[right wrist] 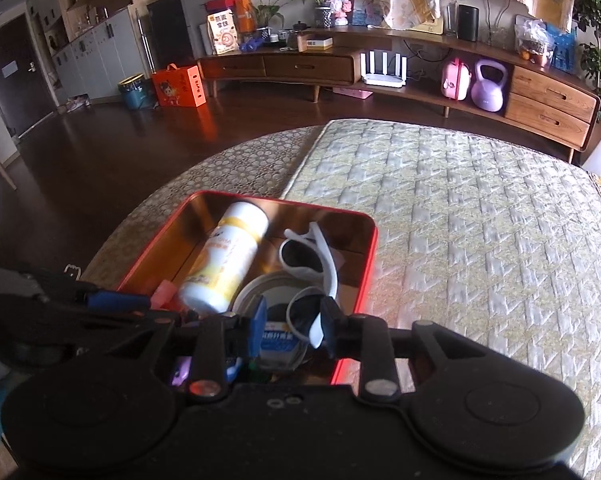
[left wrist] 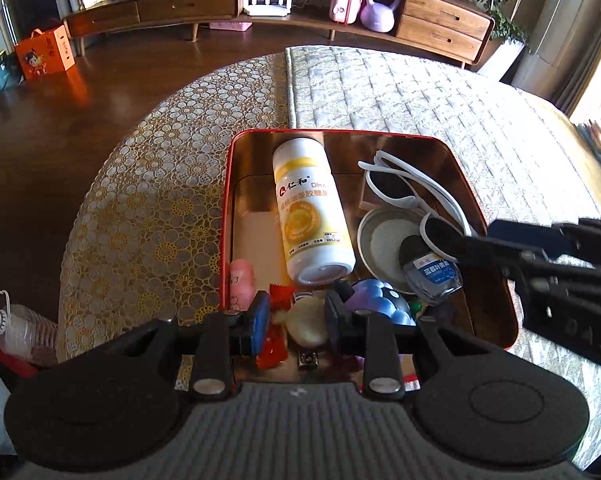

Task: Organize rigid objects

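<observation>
Red-rimmed tin tray (left wrist: 225, 216) with a shiny gold inside sat on the table, packed with stuff. White-and-yellow supplement bottle (left wrist: 310, 208) lay on its side, cap end toward 12 o'clock. White sunglasses (left wrist: 404, 192) lay at its 3 o'clock, over a round metal lid (left wrist: 376, 240), and a small clear bottle with a blue label (left wrist: 430, 270) leaned there too. At the tray's 6 o'clock end were a purple-blue grape toy (left wrist: 384, 300), red candy wrappers (left wrist: 274, 344) and a pink thing (left wrist: 242, 280).

Left gripper (left wrist: 296, 320) hung over that near end with a pale rounded lump (left wrist: 306, 326) between its fingers; couldn't tell if the pads actually pressed it. Right gripper (right wrist: 290, 326) came in from 3 o'clock, jaws loosened, the sunglasses' lens and the small bottle in the gap but nothing squeezed as far as I could see.

Table had a gold lace-pattern cloth (left wrist: 148, 200) on the 9 o'clock side and a pale quilted cover (left wrist: 420, 96) toward 1 o'clock. Dark wood floor (left wrist: 60, 128) beyond, then a long wooden media cabinet (left wrist: 180, 8) at 12 with a white router (left wrist: 267, 0), a pink case (left wrist: 344, 4) and a lilac kettlebell (left wrist: 378, 10). Orange gift box (left wrist: 44, 54) sat on the floor at 10 o'clock.
</observation>
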The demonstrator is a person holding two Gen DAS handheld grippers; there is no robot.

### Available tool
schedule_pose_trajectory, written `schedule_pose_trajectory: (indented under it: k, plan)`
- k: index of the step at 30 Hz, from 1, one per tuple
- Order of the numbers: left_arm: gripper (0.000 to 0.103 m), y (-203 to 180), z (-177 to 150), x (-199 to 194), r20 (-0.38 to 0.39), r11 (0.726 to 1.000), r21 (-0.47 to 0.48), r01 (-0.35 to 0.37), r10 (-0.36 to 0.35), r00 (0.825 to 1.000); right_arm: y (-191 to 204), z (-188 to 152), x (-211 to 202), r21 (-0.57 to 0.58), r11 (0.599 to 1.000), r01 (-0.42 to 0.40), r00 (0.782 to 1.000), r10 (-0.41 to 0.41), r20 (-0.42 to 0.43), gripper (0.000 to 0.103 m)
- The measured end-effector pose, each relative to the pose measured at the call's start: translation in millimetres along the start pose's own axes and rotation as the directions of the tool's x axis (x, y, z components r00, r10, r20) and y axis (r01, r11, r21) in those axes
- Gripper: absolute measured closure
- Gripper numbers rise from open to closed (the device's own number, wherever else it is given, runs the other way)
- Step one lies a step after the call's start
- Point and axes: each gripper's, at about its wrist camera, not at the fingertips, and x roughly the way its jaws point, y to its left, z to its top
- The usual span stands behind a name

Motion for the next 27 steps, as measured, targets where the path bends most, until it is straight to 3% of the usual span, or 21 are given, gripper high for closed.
schedule_pose_trajectory:
  k: [1,4,5,10,19,22,27]
  plan:
    - [0.070,0,-1,-2,0.007,1.000,-0.001,0.002,-0.002,1.000,0,-1,-2,0.000,1.000,-0.004,1.000,0.004,0.002,0.070]
    - [0.043,-1,-5,-11,0.038,1.000,0.002,-0.004,0.004,0.999,3,-6,-11,-0.002,1.000,-0.018,1.000,0.018,0.006,0.067]
    - [0.040,-2,-6,-15,0.050,1.000,-0.001,0.005,-0.005,0.999,4,-7,-14,-0.004,1.000,-0.022,1.000,0.022,0.008,0.065]
    - [0.040,-6,-13,-30,0.085,1.000,0.007,-0.012,0.011,0.996,9,-13,-30,-0.019,0.999,-0.032,0.999,0.033,0.033,0.061]
    - [0.037,-15,-28,-70,0.180,0.998,0.044,-0.044,0.035,0.983,10,-21,-69,-0.014,0.998,-0.067,0.991,0.068,0.111,0.042]
    - [0.028,-20,-36,-86,0.225,0.997,0.065,-0.050,0.034,0.974,11,-26,-85,-0.022,0.997,-0.069,0.986,0.072,0.148,0.033]
    - [0.023,-26,-48,-107,0.284,0.996,0.064,-0.057,0.037,0.958,11,-36,-109,-0.035,0.997,-0.076,0.975,0.081,0.205,0.017]
